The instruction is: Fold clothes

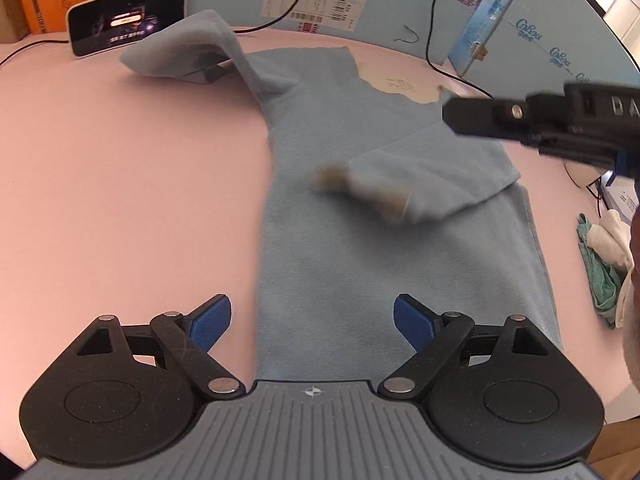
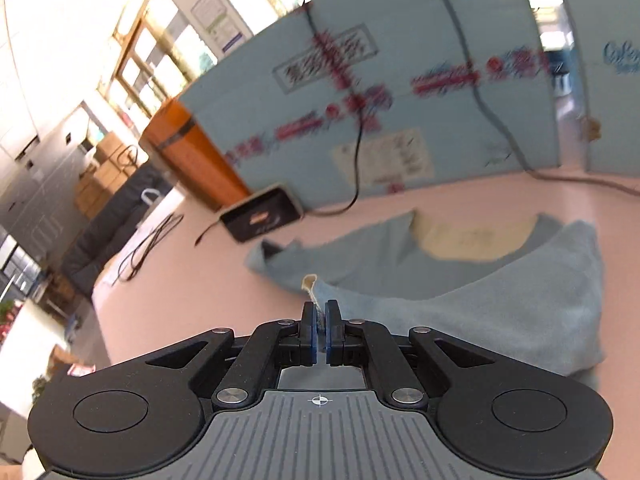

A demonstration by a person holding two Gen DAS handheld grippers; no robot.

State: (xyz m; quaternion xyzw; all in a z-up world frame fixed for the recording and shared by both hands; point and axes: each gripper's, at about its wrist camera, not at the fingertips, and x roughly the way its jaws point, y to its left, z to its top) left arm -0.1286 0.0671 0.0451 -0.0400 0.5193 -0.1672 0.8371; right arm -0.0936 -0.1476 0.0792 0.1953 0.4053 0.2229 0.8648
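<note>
At lower centre of its own view, the right gripper (image 2: 319, 320) pinches the blue shirt's (image 2: 480, 304) cuff; the left gripper (image 1: 312, 324) hangs spread wide above the hem, shirt sprawled mid-frame across the pink table (image 1: 120, 180).

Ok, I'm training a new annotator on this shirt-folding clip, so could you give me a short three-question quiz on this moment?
1. True or false: the left gripper is open.
2. The table under the blue shirt is: A pink, B green, C white.
3. What lit device stands just beyond the shirt's bunched sleeve?
Key: 1 true; 2 A; 3 a phone.
</note>
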